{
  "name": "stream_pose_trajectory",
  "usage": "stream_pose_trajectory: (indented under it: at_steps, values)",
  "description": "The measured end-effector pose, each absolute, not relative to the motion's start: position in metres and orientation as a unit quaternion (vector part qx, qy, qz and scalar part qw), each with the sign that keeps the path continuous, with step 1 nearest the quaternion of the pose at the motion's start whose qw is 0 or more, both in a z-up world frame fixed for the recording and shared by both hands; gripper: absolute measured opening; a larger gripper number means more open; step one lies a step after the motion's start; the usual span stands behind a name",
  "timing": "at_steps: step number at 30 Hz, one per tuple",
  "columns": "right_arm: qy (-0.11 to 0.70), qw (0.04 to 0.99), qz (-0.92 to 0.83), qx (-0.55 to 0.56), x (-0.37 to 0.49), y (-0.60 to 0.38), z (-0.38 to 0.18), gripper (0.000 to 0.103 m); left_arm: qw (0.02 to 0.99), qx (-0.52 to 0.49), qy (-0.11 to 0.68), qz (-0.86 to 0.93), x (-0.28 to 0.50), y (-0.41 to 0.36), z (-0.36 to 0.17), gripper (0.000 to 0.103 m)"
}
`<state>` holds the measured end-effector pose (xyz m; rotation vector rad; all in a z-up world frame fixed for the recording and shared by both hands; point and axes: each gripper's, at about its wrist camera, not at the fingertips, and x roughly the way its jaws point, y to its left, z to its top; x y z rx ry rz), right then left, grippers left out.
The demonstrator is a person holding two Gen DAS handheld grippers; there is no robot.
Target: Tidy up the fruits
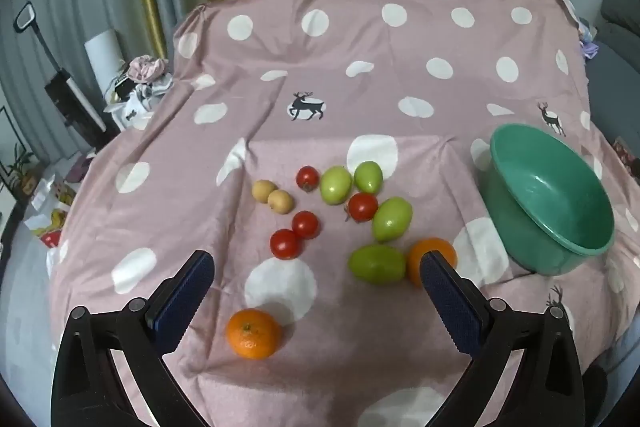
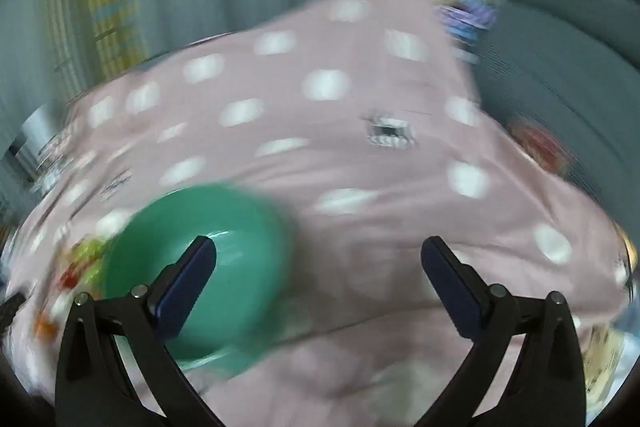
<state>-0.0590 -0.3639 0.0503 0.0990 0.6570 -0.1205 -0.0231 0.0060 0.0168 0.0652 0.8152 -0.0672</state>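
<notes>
Left wrist view: fruit lies loose left of the empty green bowl (image 1: 552, 199); both tools, left (image 1: 316, 275) and right (image 2: 318, 259), gape apart, holding nothing

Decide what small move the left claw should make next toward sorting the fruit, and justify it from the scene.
Probably lower the left claw onto the nearest orange and close. Its jaws are wide open and empty, that orange lies alone on the cloth, close below its fingers, and the green bowl looks empty.
</notes>
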Motion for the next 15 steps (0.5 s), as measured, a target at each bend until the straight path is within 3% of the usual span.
stream_pose_trajectory:
  at_steps: [7,15]
  values:
    - [0.347,0.929,0.131,-0.009,-0.07,-0.243,0.051,0.103,0.918,0.037,0.395,-0.017,-0.032,0.015,0.025,0.102]
    - [0.375,0.91,0.173,-0.02,-0.056,-0.17,0.021,0.103,0.919,0.034,0.393,-0.026,-0.042,0.025,0.024,0.102]
